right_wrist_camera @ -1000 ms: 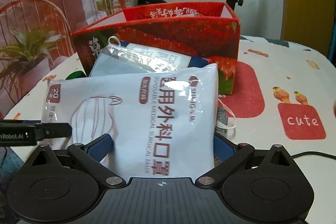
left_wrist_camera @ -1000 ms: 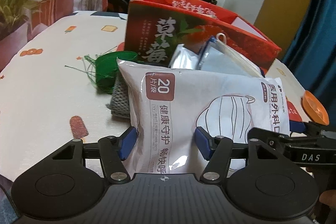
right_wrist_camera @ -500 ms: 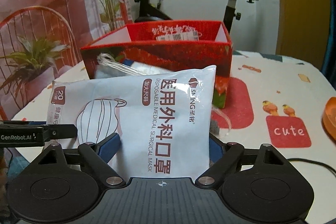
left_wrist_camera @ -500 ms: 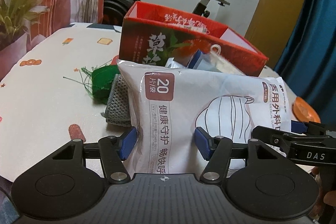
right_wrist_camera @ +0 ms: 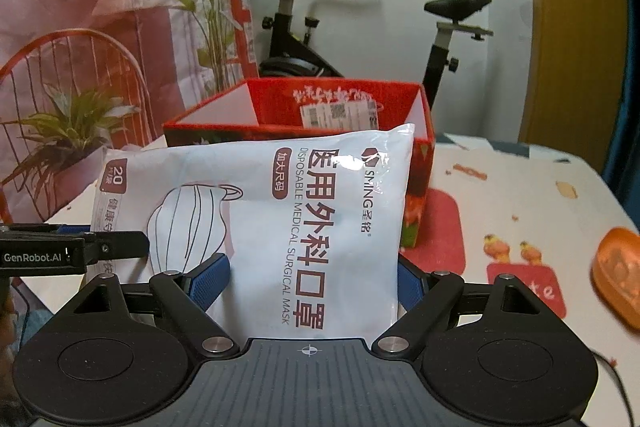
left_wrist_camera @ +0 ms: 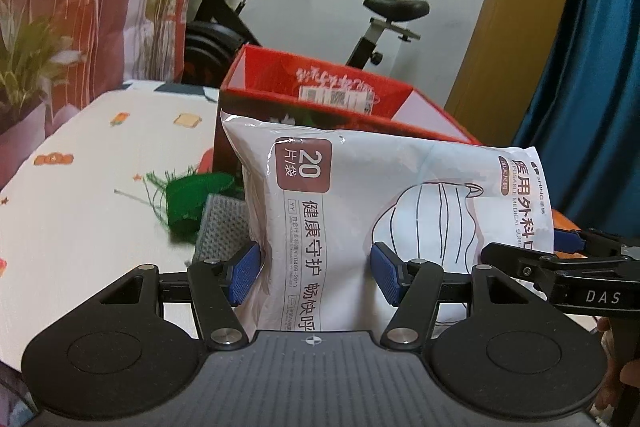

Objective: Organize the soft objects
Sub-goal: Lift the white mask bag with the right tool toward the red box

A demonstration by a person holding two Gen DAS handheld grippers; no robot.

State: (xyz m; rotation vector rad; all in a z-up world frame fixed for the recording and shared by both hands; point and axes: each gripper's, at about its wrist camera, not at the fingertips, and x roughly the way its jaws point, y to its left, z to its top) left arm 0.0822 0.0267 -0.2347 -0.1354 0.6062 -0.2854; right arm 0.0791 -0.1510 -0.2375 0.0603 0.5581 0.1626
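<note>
Presently, labelled parts as follows.

Step in hand: carrying the mask packet (left_wrist_camera: 360,211) toward the red box (right_wrist_camera: 280,107), held by both claws.

Left gripper (left_wrist_camera: 316,271): clamped on the packet's left end, blue pads pressing into the plastic.

Right gripper (right_wrist_camera: 308,279): clamped on the packet's right end; its pads bracket the packet's width.

Packet position: upright in the air, near side of the red box, its top edge level with the box rim.

Other soft things: green yarn (left_wrist_camera: 192,199) and grey cloth (left_wrist_camera: 220,227) on the table (left_wrist_camera: 80,207), left of the packet.

Next move, judged: lift above the rim, carry farther, then part both claws over the box.

Change from earlier frames: the packet sits higher against the box; the clear pouch behind it is now hidden; the right claw has narrowed onto the packet.
</note>
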